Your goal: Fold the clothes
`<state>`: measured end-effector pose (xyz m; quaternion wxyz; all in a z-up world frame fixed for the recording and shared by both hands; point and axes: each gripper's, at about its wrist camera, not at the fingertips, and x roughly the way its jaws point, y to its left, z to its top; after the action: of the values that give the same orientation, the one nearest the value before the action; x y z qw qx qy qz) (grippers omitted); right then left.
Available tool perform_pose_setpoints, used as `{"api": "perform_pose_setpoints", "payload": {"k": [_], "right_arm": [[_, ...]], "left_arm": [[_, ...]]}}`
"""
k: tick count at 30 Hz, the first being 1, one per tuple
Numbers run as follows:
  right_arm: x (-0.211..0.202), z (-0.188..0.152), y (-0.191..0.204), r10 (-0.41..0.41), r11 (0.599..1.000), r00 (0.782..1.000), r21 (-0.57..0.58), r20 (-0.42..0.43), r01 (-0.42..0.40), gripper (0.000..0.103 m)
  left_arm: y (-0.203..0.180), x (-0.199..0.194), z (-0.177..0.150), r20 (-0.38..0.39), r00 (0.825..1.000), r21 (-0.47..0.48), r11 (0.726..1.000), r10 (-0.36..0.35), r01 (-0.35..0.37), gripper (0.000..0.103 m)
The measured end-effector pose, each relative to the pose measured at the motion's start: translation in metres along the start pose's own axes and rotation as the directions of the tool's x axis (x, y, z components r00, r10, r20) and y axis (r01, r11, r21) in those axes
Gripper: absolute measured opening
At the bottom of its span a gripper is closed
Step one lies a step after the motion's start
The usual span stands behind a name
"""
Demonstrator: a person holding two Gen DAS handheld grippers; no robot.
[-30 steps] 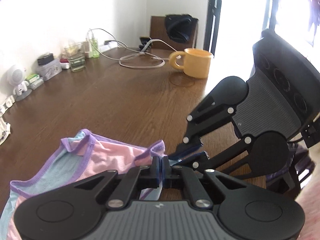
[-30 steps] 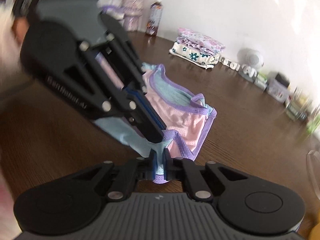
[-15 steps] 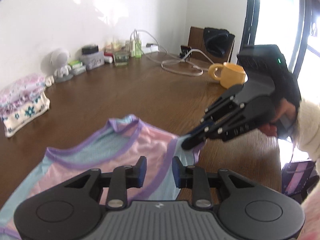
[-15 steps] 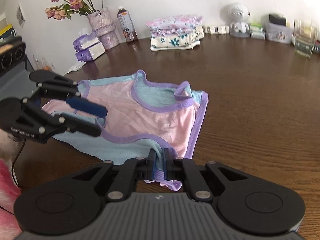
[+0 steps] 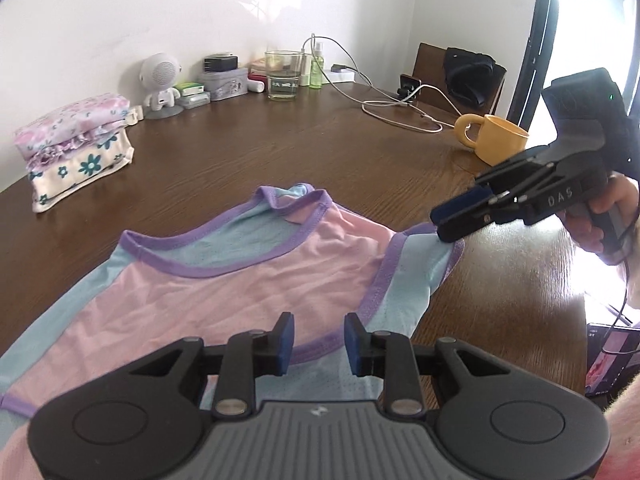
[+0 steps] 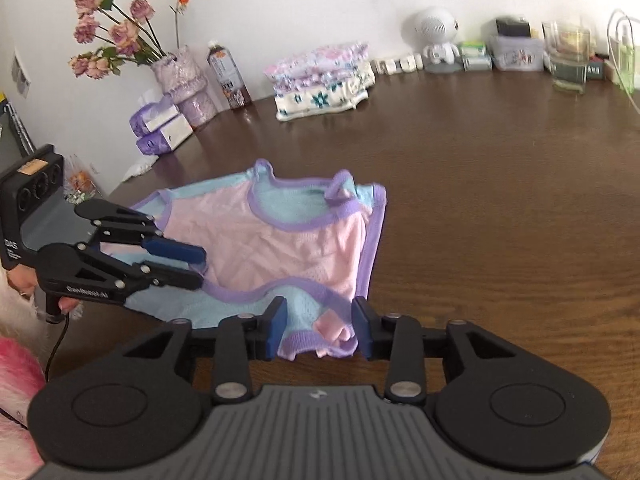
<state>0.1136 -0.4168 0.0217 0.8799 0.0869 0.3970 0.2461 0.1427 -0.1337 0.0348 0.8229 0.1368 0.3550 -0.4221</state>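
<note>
Pink and pale-blue top point(image 5: 256, 280) with purple trim, spread flat on brown desk point(image 5: 248, 160), both tongs parted above it.

Left tongs point(image 5: 319, 342): open, empty, over near hem edge. Right tongs point(image 6: 319, 330): open, empty, over crumpled corner of garment; seen from the left camera side-on just beside the sleeve corner, gap not readable there. Folded floral stack point(image 5: 76, 148) well apart near wall; yellow mug point(image 5: 496, 144) at desk's right edge.

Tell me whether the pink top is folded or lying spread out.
Partly folded. The pink top lies flat on the table, its right edge doubled over into two layers, neckline and armholes showing. It is not yet a compact bundle like the folded pile.
</note>
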Motion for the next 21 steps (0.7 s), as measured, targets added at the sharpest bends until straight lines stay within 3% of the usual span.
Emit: {"api": "perform_pose_setpoints", "payload": {"k": [6, 8, 10, 17, 21], "right_arm": [[0.017, 0.003, 0.003, 0.016, 1.0, 0.999, -0.011, -0.037, -0.016, 0.038], [0.022, 0.005, 0.005, 0.034, 0.999, 0.998, -0.022, -0.05, -0.035, 0.019], [0.026, 0.007, 0.003, 0.057, 0.998, 0.997, -0.004, -0.059, -0.057, 0.013], [0.027, 0.007, -0.011, 0.069, 0.995, 0.997, 0.075, -0.042, -0.066, 0.017], [0.014, 0.007, -0.012, 0.035, 0.996, 0.999, 0.08, -0.003, -0.035, 0.023]], "left_arm": [[0.001, -0.003, -0.001, 0.002, 1.0, -0.006, 1.0, 0.004, -0.004, 0.026], [0.0, -0.004, -0.002, 0.004, 1.0, -0.007, 1.0, 0.006, -0.006, 0.026], [0.001, -0.006, -0.003, 0.007, 1.0, -0.01, 1.0, 0.009, -0.009, 0.026], [0.009, -0.015, -0.008, 0.019, 0.999, -0.04, 0.999, 0.031, -0.03, 0.027], [0.017, -0.019, -0.013, 0.013, 0.999, -0.065, 0.997, 0.052, -0.051, 0.027]]}}
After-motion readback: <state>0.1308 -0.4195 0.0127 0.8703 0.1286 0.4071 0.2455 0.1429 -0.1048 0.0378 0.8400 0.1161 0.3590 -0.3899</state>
